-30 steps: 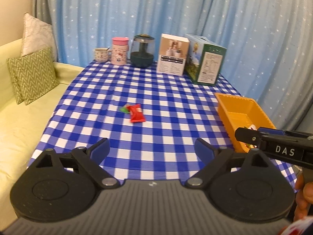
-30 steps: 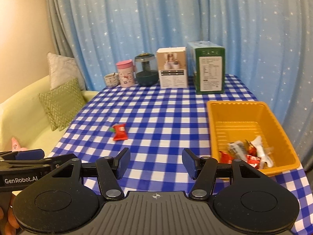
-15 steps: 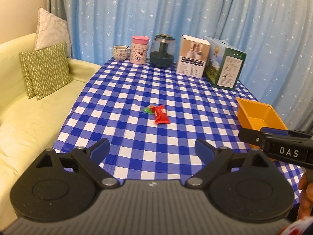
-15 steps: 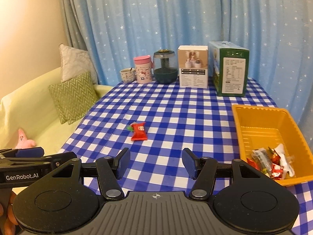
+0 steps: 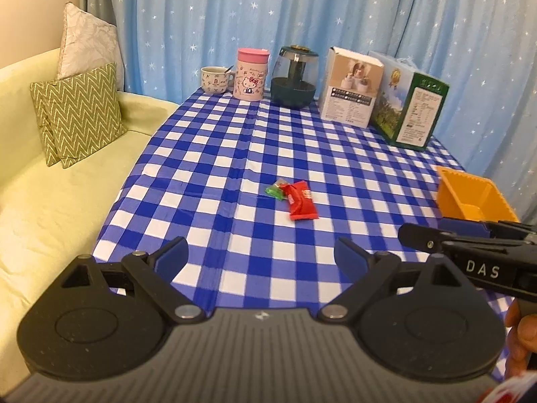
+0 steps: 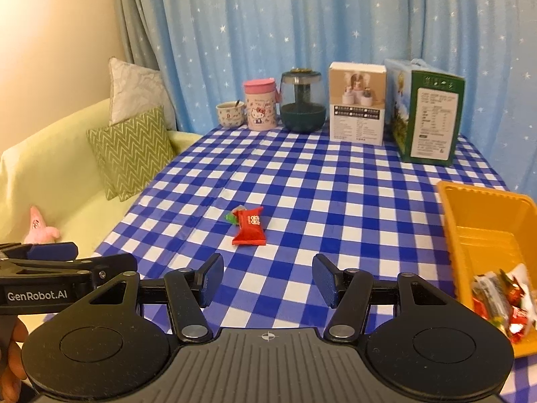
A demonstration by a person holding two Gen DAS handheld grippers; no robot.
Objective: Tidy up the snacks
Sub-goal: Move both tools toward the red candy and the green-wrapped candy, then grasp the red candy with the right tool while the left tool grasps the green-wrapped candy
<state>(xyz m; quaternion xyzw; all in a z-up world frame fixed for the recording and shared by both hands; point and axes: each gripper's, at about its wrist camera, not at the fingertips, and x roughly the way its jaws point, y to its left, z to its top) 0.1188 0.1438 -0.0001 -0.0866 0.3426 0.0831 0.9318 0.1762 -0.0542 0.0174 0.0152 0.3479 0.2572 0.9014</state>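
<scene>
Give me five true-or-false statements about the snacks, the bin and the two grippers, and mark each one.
1. The red snack packet lies on the checked tablecloth, outside the orange bin. True.
2. The orange bin is empty. False: several wrapped snacks lie in its near end.
3. The right gripper is shut on the red packet. False: its jaws stand open with nothing between them, and the packet lies ahead of them.
4. A small green candy sits right beside the red packet. True.
5. The left gripper holds the pink Hello Kitty cup. False: it is open and holds nothing; the cup stands at the table's far edge.
</scene>
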